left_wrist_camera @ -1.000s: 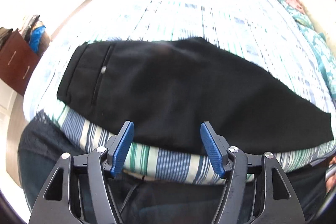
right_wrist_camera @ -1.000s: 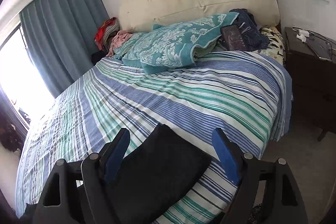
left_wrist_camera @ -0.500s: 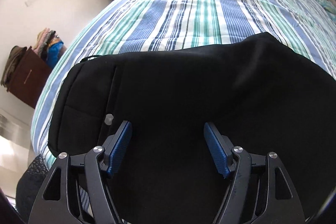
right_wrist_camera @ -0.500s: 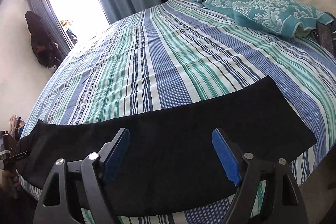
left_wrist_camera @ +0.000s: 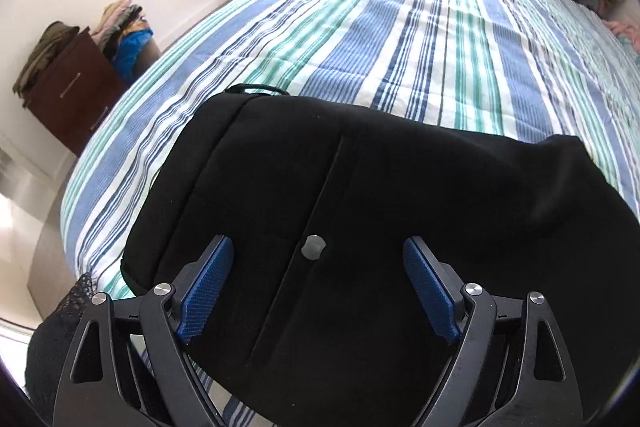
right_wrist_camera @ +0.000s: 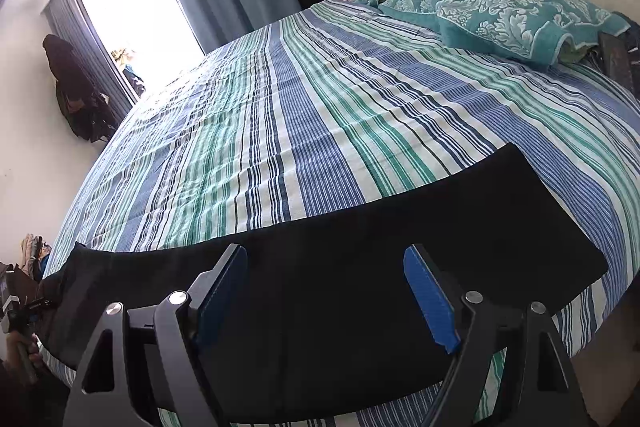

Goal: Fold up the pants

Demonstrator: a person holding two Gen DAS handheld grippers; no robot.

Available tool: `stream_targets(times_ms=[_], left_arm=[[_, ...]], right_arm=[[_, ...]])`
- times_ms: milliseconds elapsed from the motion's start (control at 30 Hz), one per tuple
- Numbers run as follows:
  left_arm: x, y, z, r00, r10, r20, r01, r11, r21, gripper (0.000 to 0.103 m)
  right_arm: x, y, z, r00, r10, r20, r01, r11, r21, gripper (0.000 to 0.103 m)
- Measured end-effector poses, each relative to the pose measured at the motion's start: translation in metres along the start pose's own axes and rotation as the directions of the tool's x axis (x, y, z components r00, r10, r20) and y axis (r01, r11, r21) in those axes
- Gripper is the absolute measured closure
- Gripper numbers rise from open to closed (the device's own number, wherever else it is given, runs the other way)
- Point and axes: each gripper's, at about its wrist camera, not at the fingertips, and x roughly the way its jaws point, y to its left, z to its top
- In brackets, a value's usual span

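Pants of black cloth (left_wrist_camera: 400,227) are lying flat along the near edge of the striped bed (left_wrist_camera: 400,47). Left hand-held gripper (left_wrist_camera: 316,291), now over their buttoned waist, has been widening, empty; right hand-held gripper (right_wrist_camera: 324,291) is hovering wide, empty, readying a grasp.

Daylight is admitted through the window (right_wrist_camera: 132,39) at 10 o'clock, blown out to white. Strong fisheye curvature and dark vignetting are noted at all edges.

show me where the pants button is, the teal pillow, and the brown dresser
pants button (left_wrist_camera: 313,247), left wrist view, middle of the grey button.
teal pillow (right_wrist_camera: 508,15), right wrist view, patterned top.
brown dresser (left_wrist_camera: 72,87), left wrist view, drawer front.
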Motion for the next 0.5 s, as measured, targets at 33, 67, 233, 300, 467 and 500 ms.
stream_targets(times_ms=[33,67,233,300,467,500], left_arm=[[-0.008,-0.003,-0.001,0.998,-0.056,0.013,0.056,0.998,0.008,0.015],[-0.015,-0.010,-0.001,0.994,-0.112,0.017,0.112,0.993,0.035,0.015],[-0.027,-0.069,0.007,0.983,-0.186,0.007,0.177,0.948,0.265,0.013],[-0.006,-0.085,0.016,0.990,-0.137,-0.025,0.138,0.948,0.287,0.013],[0.035,-0.076,0.033,0.994,-0.071,-0.079,0.079,0.993,0.092,0.008],[0.034,-0.080,0.031,0.996,-0.044,-0.074,0.051,0.995,0.090,0.008]], right_arm=[[-0.002,0.000,0.000,1.000,0.000,0.007,0.000,1.000,-0.002,0.022],[-0.003,0.000,0.000,1.000,-0.001,0.013,0.001,1.000,-0.003,0.022],[-0.002,-0.004,0.001,1.000,-0.007,0.015,0.007,1.000,0.018,0.022],[-0.002,-0.006,0.002,1.000,-0.006,0.019,0.005,0.999,0.032,0.022],[-0.003,-0.009,0.001,1.000,0.000,0.019,-0.001,0.999,0.047,0.022],[-0.003,-0.011,0.001,1.000,0.001,0.018,-0.002,0.999,0.052,0.022]])
